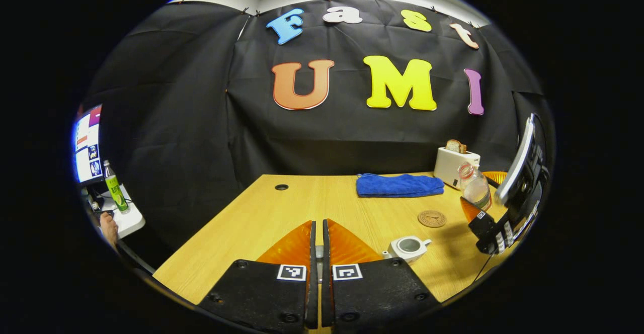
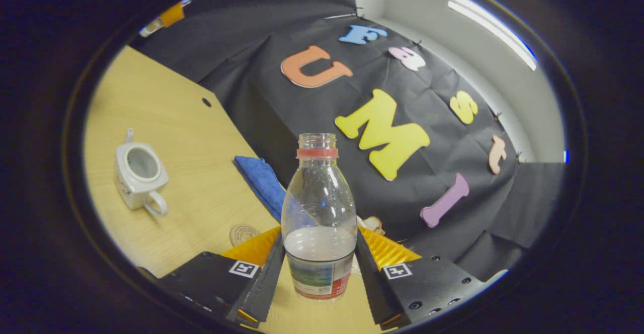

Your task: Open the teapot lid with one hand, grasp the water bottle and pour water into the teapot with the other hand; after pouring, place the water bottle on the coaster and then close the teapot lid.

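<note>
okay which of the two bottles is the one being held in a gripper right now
The clear water bottle, uncapped with a red neck ring, clamped between the right hand-held gripper fingers above the table. The green bottle stands capped on a white side surface, untouched.

White teapot [image 2: 139, 174] on pale wood-grain table [image 1: 261, 213], blue cloth [image 1: 400, 185] behind, brown coaster [image 1: 431, 218], clear bottle [image 2: 319, 218] with red neck ring, white toaster [image 1: 455, 167].

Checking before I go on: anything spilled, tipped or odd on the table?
Nothing stands out. The table shows no spill, the teapot stands upright with its lid off, and the right gripper holds the uncapped bottle.
</note>
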Action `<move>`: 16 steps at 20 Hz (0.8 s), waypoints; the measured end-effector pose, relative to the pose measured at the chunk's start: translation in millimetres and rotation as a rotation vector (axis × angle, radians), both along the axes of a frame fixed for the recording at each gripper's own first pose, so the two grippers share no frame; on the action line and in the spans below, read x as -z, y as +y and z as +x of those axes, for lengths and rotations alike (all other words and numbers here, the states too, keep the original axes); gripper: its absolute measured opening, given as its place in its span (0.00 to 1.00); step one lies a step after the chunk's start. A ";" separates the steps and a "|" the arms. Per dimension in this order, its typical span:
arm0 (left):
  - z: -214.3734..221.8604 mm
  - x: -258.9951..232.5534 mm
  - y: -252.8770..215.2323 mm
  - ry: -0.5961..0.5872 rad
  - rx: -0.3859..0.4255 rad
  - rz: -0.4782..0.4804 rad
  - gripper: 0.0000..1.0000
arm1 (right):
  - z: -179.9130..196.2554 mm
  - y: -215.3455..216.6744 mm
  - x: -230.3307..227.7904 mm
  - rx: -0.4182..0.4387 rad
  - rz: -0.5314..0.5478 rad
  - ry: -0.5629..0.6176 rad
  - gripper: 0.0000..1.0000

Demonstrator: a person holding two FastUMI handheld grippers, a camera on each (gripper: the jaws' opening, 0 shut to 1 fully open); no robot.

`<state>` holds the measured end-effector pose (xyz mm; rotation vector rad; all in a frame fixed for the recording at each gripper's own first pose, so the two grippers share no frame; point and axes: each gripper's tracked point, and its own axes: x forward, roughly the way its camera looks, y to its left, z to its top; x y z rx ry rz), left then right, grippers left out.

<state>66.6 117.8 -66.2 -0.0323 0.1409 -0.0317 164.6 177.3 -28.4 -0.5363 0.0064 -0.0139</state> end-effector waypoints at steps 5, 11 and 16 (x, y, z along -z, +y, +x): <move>-4.0 -1.3 0.9 -0.002 0.002 -0.012 0.05 | 29.0 -11.0 -8.7 0.026 0.321 0.057 0.77; -11.1 -13.9 -6.2 -0.033 0.011 0.030 0.05 | 70.2 5.8 5.5 0.021 0.620 0.141 0.74; -18.4 -21.1 -13.4 -0.056 0.037 0.070 0.05 | 97.0 26.2 15.6 -0.030 0.720 0.167 0.76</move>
